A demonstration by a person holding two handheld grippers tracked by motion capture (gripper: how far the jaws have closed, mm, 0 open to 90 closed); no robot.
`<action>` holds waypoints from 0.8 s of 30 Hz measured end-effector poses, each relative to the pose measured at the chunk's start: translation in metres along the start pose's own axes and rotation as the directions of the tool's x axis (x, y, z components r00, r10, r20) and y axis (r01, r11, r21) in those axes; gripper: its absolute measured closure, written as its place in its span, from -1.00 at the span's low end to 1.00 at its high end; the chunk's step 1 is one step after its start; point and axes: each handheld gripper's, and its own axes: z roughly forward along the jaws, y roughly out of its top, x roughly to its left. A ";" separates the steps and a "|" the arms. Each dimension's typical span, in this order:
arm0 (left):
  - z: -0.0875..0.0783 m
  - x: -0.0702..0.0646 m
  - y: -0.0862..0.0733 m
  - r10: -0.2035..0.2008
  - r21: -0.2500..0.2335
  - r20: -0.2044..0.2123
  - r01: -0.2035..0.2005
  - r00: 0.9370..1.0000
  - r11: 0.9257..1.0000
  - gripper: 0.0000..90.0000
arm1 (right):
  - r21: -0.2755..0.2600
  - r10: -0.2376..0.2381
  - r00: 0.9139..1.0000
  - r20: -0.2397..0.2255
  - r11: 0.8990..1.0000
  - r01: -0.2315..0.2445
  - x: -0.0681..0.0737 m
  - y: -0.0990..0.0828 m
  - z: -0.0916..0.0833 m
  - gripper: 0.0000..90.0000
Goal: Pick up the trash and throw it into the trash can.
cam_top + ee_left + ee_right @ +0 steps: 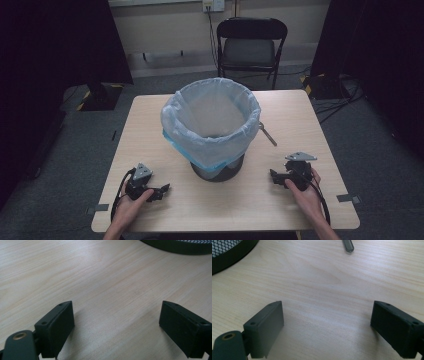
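Observation:
A black mesh waste bin [218, 170] stands in the middle of the wooden table [150, 125], lined with a pale blue plastic bag [210, 125] folded over its rim. My left gripper [161, 191] rests on the table at the near left, held by a hand, its jaws wide apart over bare wood [116, 322]. My right gripper [276, 176] rests at the near right, also open and holding nothing [327, 322]. The bin's dark base [180, 246] edges into the top of the left gripper view, and its mesh wall [227, 252] into the right gripper view's top left.
A thin grey rod-like object [267, 134] lies on the table right of the bin; its tip [348, 245] appears ahead of my right gripper. A black folding chair [250, 45] stands beyond the table. Black curtains flank both sides. Tape marks [348, 198] sit at the near corners.

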 end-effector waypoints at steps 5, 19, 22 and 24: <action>0.000 0.000 0.000 0.000 0.000 0.000 0.000 1.000 1.000 -0.73 | -0.002 -0.003 1.000 0.002 1.000 0.003 0.000 0.000 0.000 -0.75; 0.000 0.000 0.000 -0.001 0.000 0.000 0.001 1.000 1.000 -0.73 | -0.055 -0.092 0.991 -0.093 0.995 0.087 -0.008 0.039 -0.006 -0.20; 0.000 0.000 0.000 -0.001 0.000 0.001 0.001 1.000 1.000 -0.73 | -0.056 -0.108 0.989 -0.098 0.993 0.103 -0.017 0.058 0.002 -0.18; 0.000 0.000 0.000 -0.001 -0.001 0.000 0.001 1.000 1.000 -0.73 | -0.060 -0.110 0.988 -0.108 0.993 0.104 -0.022 0.066 0.009 -0.14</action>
